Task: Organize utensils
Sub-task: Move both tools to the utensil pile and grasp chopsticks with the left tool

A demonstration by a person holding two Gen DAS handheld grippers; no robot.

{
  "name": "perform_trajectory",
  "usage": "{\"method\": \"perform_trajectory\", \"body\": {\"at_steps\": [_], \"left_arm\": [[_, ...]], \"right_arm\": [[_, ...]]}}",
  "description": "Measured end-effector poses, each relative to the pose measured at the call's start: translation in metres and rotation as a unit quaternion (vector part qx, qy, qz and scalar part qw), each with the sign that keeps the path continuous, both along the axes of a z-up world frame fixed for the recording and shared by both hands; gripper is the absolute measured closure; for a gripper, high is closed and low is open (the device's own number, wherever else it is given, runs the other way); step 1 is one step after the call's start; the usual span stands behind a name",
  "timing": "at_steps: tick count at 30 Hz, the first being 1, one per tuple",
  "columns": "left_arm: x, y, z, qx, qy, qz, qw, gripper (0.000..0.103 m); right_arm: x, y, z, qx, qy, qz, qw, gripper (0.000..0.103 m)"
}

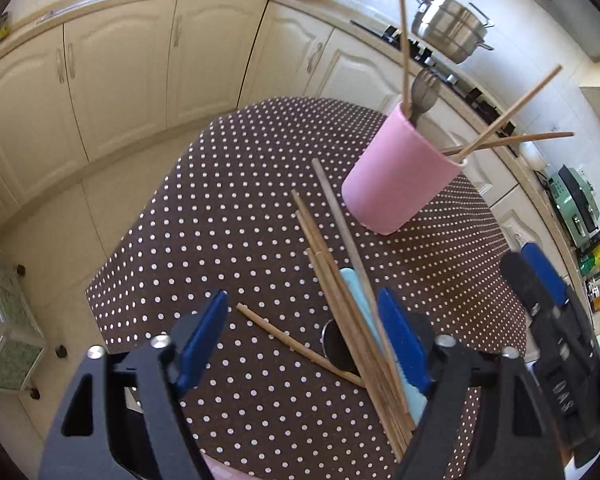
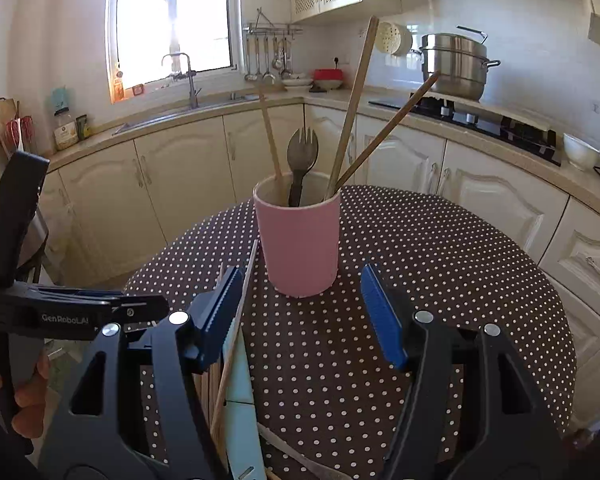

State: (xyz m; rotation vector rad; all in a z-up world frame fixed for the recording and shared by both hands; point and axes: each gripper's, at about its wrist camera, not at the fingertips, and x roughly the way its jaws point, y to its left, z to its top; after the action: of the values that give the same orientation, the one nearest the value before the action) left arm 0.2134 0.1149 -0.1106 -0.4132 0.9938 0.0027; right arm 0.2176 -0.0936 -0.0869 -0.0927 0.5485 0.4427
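A pink cup [image 1: 400, 176] [image 2: 300, 240] stands on the polka-dot table [image 1: 240, 208] [image 2: 440, 248]. It holds a few wooden chopsticks [image 2: 354, 108] and a dark spork [image 2: 301, 160] [image 1: 422, 92]. Several loose chopsticks [image 1: 348, 312] [image 2: 220, 384], a grey stick [image 1: 340, 216] and a light blue utensil [image 1: 362, 308] [image 2: 240, 392] lie in a pile on the table. My left gripper [image 1: 306, 340] is open and empty, low over the pile. My right gripper [image 2: 304, 316] is open and empty, facing the cup; it also shows at the right of the left wrist view [image 1: 540, 280].
Cream cabinets [image 1: 120, 80] and a counter surround the table. A steel pot [image 2: 456, 66] sits on the stove. A sink with a tap [image 2: 188, 80] is under the window. The table's left edge drops to the floor [image 1: 60, 240].
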Motion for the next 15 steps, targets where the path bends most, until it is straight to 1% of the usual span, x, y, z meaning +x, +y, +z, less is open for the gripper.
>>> {"method": "perform_trajectory", "body": {"at_steps": [3, 5, 7, 8, 9, 12, 13, 15], "left_arm": [[0.013, -0.001, -0.011, -0.016, 0.024, -0.011, 0.9995, 0.052], [0.022, -0.004, -0.019, -0.034, 0.037, -0.019, 0.9986, 0.057], [0.03, -0.005, -0.027, -0.04, 0.044, -0.02, 0.9981, 0.06], [0.032, -0.005, -0.03, -0.044, 0.045, -0.02, 0.9978, 0.065], [0.035, -0.006, -0.033, -0.05, 0.045, -0.022, 0.9974, 0.066], [0.042, -0.009, -0.039, -0.062, 0.047, -0.024, 0.9967, 0.079], [0.044, -0.01, -0.041, -0.067, 0.047, -0.026, 0.9963, 0.081], [0.049, -0.015, -0.044, -0.076, 0.046, -0.03, 0.9956, 0.087]], "right_arm": [[0.005, 0.006, -0.01, -0.006, 0.019, 0.006, 1.0, 0.041], [0.011, 0.006, -0.016, 0.001, 0.037, 0.008, 0.999, 0.041], [0.014, 0.007, -0.021, 0.002, 0.044, 0.006, 0.999, 0.041], [0.015, 0.007, -0.023, 0.001, 0.047, 0.006, 0.999, 0.041], [0.017, 0.007, -0.025, 0.0, 0.05, 0.005, 0.999, 0.041], [0.023, 0.007, -0.029, 0.0, 0.06, 0.008, 0.998, 0.041], [0.024, 0.008, -0.03, -0.002, 0.062, 0.009, 0.998, 0.041], [0.029, 0.01, -0.032, -0.004, 0.066, 0.011, 0.998, 0.041]]}}
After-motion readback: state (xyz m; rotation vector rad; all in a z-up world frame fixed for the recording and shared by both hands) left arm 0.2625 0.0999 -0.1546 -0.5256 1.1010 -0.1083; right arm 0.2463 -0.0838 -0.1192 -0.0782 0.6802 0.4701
